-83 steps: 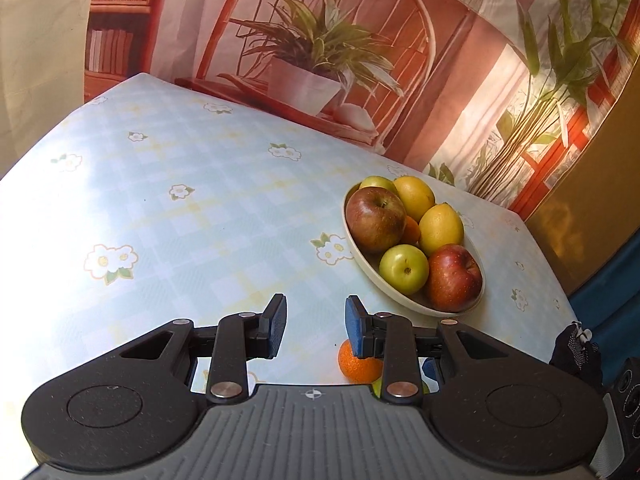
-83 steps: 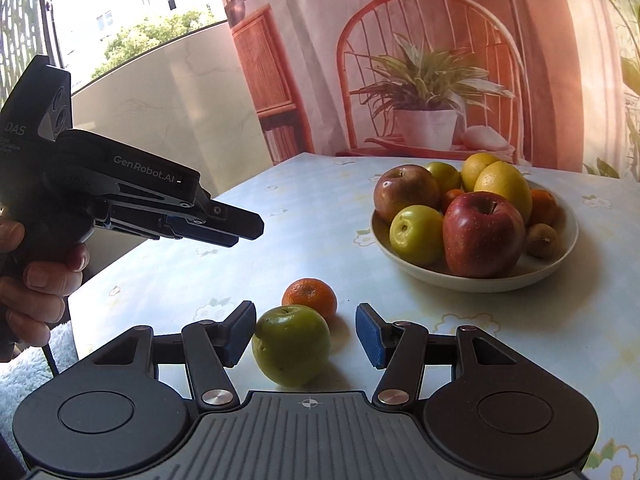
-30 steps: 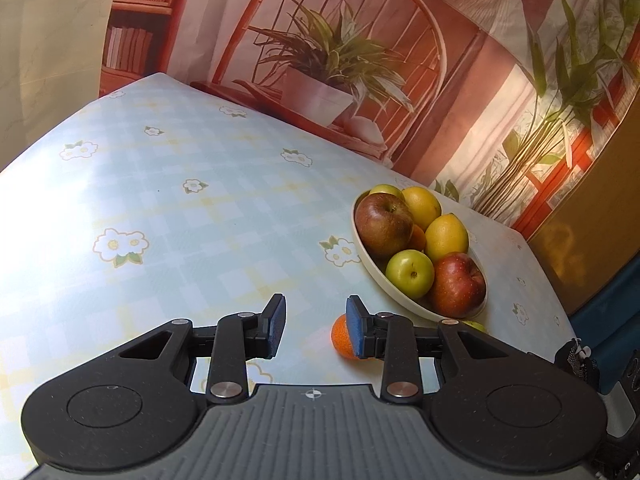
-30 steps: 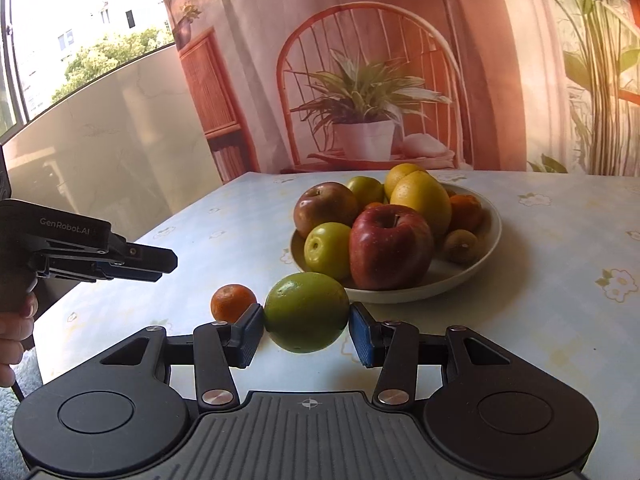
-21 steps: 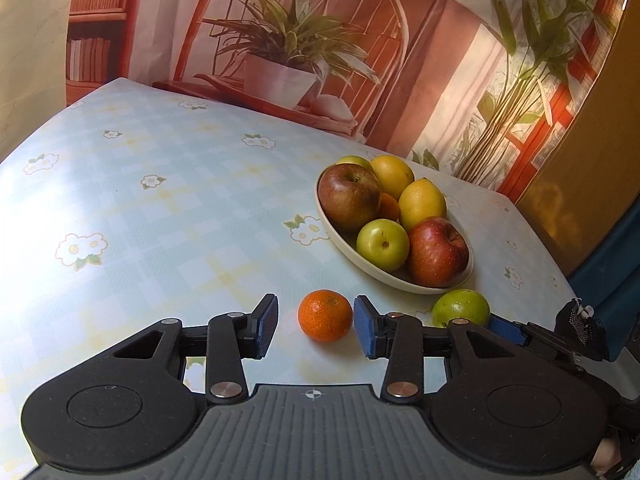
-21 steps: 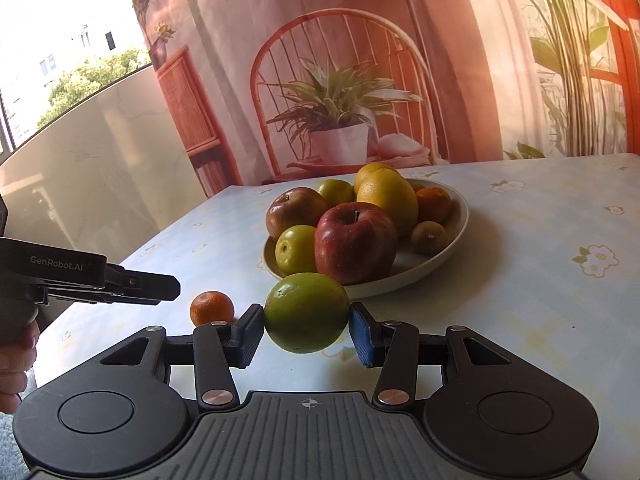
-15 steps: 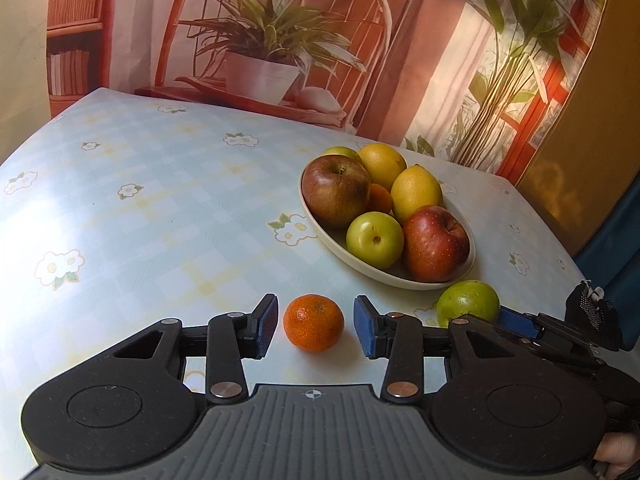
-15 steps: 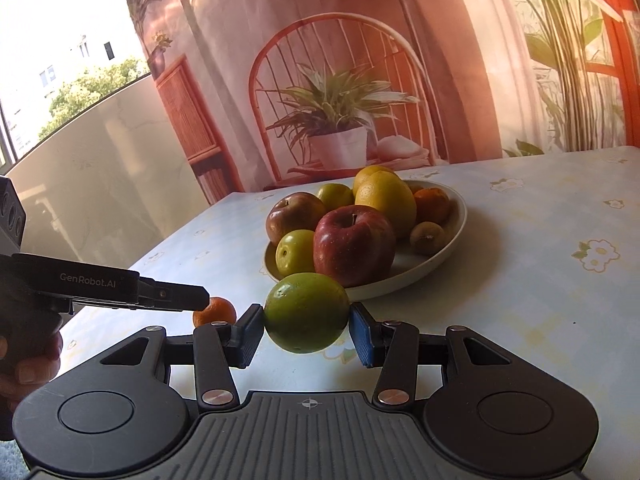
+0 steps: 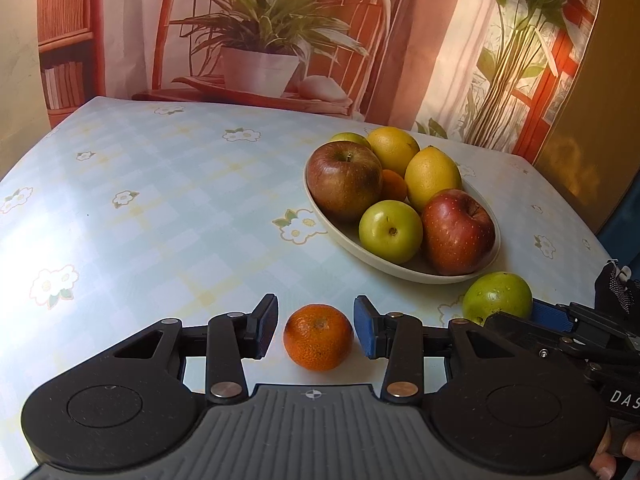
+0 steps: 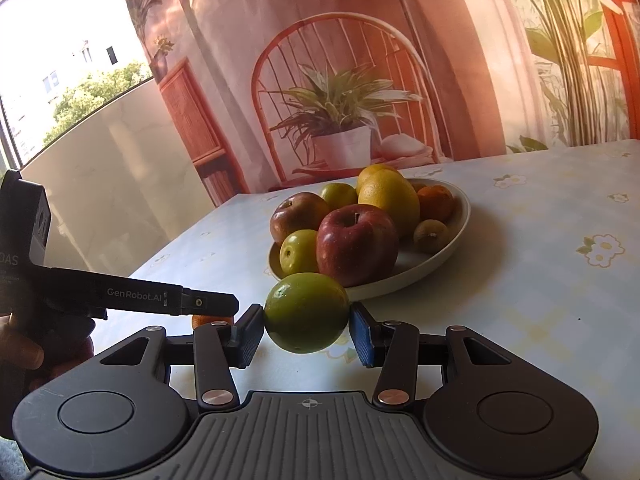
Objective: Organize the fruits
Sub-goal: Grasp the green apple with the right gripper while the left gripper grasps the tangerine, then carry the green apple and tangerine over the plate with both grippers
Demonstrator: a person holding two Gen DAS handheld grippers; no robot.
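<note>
A small orange mandarin (image 9: pixel 318 338) rests on the flowered tablecloth between the pads of my left gripper (image 9: pixel 316 320). Narrow gaps show on both sides of it, so the gripper is open. My right gripper (image 10: pixel 307 328) is shut on a green apple (image 10: pixel 306 312) and holds it just above the table in front of the bowl; the same apple (image 9: pixel 498 296) appears at the right of the left wrist view. A cream bowl (image 9: pixel 400 270) behind it holds red apples, green apples, lemons and a mandarin. From the right wrist view the left gripper's finger (image 10: pixel 208 304) hides most of the mandarin (image 10: pixel 202 321).
The table (image 9: pixel 160 208) carries a pale blue checked cloth with flowers. Its left edge and far edge meet a printed backdrop of a chair and potted plant. A person's hand (image 10: pixel 20 352) grips the left tool's handle.
My left gripper slid right and lower until the mandarin sat between its jaws, which widened a little. The right gripper picked up the green apple earlier and keeps it raised, nearly still.
</note>
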